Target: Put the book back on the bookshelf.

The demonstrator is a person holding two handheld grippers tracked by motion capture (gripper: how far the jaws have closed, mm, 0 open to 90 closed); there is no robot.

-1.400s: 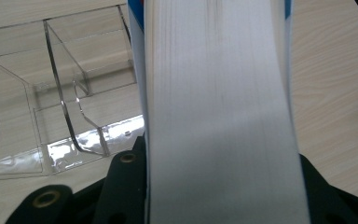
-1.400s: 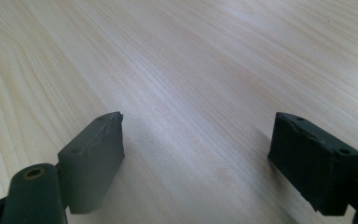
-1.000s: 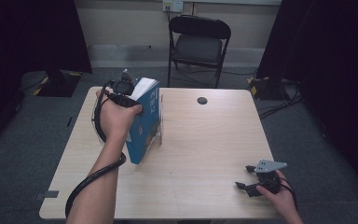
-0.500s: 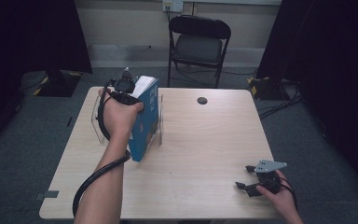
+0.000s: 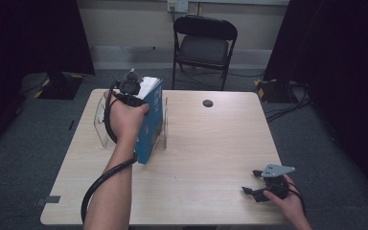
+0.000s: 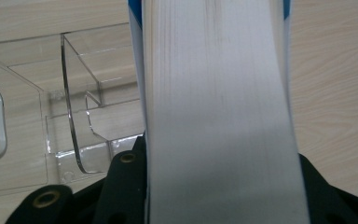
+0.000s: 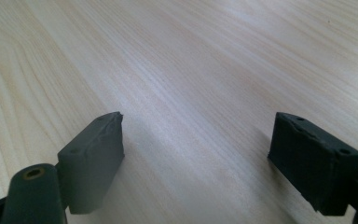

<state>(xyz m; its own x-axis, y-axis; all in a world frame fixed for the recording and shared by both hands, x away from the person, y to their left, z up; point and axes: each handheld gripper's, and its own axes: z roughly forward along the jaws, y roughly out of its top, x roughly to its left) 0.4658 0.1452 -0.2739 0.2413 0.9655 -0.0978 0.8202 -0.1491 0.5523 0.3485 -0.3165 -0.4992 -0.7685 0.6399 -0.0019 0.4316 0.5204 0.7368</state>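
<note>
Blue book (image 5: 151, 120) still upright in left claw (image 5: 130, 89)

One book (image 5: 149, 120) on the table (image 5: 211, 143), blue cover, white page edge. One clear stand (image 5: 103, 125), and in the left gripper view at least two dividers stand inside it. Two grippers: left gripper (image 5: 133, 91), right gripper (image 5: 258, 184). One dark round disc (image 5: 207, 103). One folding chair (image 5: 204, 48) behind.

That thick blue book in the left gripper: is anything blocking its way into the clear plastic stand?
Nothing visible does. The left gripper holds the thick blue-covered book upright by its white page edge, and the clear acrylic stand's slot beside it looks empty.
</note>
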